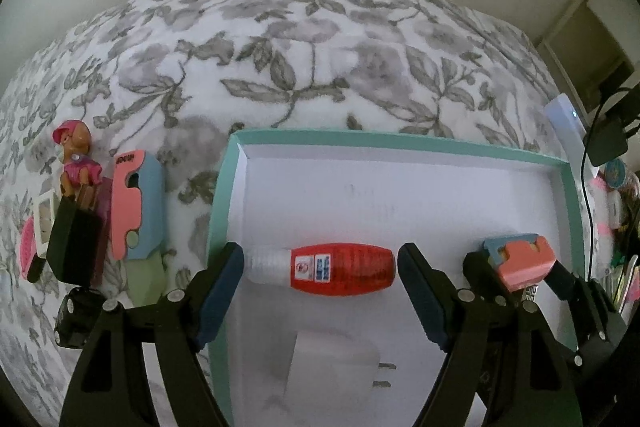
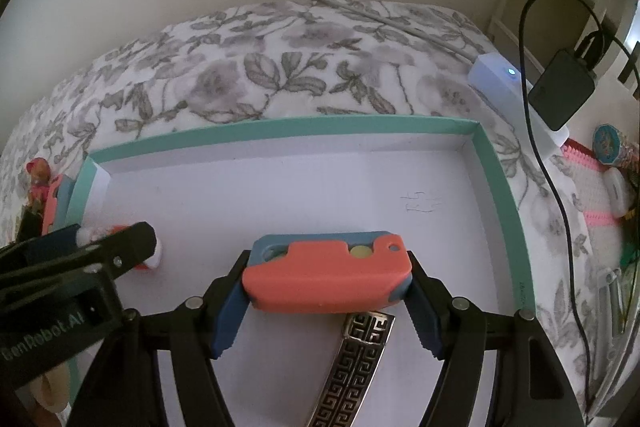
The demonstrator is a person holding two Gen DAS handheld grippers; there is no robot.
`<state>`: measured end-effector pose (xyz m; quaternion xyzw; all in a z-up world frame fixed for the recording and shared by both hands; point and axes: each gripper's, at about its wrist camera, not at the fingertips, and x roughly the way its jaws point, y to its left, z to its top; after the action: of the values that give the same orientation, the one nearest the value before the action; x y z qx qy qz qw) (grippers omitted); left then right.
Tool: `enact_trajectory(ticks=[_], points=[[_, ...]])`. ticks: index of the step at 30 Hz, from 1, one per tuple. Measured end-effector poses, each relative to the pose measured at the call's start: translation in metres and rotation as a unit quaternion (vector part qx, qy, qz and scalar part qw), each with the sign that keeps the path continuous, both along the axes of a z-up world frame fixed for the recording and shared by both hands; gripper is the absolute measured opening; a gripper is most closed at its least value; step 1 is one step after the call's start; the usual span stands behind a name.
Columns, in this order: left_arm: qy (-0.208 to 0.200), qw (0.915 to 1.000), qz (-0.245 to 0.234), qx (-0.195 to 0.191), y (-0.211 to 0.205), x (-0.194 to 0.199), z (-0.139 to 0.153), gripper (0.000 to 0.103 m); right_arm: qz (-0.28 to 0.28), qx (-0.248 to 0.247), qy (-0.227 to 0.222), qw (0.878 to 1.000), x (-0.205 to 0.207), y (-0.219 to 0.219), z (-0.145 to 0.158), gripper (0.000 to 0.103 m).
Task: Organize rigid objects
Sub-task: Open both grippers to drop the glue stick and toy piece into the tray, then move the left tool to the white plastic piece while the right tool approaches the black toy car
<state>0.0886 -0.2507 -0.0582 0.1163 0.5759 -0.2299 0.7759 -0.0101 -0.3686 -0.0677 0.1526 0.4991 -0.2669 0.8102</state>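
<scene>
Left gripper (image 1: 320, 267): jaws apart, flanking red bottle (image 1: 340, 269) lying near teal tray's (image 1: 400, 139) left wall | right gripper (image 2: 326, 279): clamped on coral-blue block (image 2: 326, 275) mid-tray | far half bare.

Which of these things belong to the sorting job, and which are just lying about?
Job: teal box; red bottle between the left claw; coral-and-blue toy in the right claw; pup figurine; patterned metal strip.

Lying about: white hub; black adapter; floral bedspread.
</scene>
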Motion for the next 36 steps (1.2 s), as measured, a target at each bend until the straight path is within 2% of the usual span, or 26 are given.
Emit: enact_trajectory(ticks=[2,8,11,15,19,20,21,22,24,36], points=[[0.006,1.0000,0.001,-0.001,0.000,0.000,-0.001,0.086,0.000,0.001,0.004,1.000,0.001,0.000,0.000,0.074],[0.012,0.9999,0.004,0.004,0.004,0.000,0.005,0.086,-0.001,0.006,0.027,1.000,0.005,0.001,0.000,0.076],[0.001,1.0000,0.004,0.007,0.006,-0.001,0.015,0.086,-0.004,0.006,0.035,0.999,0.005,0.001,0.003,0.083],[-0.016,0.9998,0.009,0.004,0.010,0.000,0.029,0.087,-0.004,0.019,0.031,0.999,0.005,0.001,0.011,0.085],[-0.030,0.9992,0.024,-0.009,0.018,0.004,0.042,0.088,-0.001,0.010,0.025,1.000,0.007,0.004,0.024,0.086],[-0.034,0.9990,0.028,-0.012,0.019,0.005,0.044,0.091,0.000,0.008,0.024,1.000,0.007,0.003,0.027,0.086],[-0.038,0.9985,0.035,-0.015,0.022,0.007,0.046,0.099,-0.001,0.007,0.021,1.000,0.007,0.004,0.030,0.089],[-0.043,0.9980,0.043,-0.019,0.026,0.010,0.048,0.101,-0.002,0.004,0.016,1.000,0.007,0.004,0.034,0.098],[-0.047,0.9970,0.058,-0.022,0.033,0.013,0.051,0.101,-0.003,0.000,0.009,1.000,0.007,0.004,0.040,0.103],[-0.036,0.9940,0.098,-0.034,0.071,0.030,0.057,0.101,-0.002,0.012,-0.001,1.000,0.015,0.016,0.053,0.103]])
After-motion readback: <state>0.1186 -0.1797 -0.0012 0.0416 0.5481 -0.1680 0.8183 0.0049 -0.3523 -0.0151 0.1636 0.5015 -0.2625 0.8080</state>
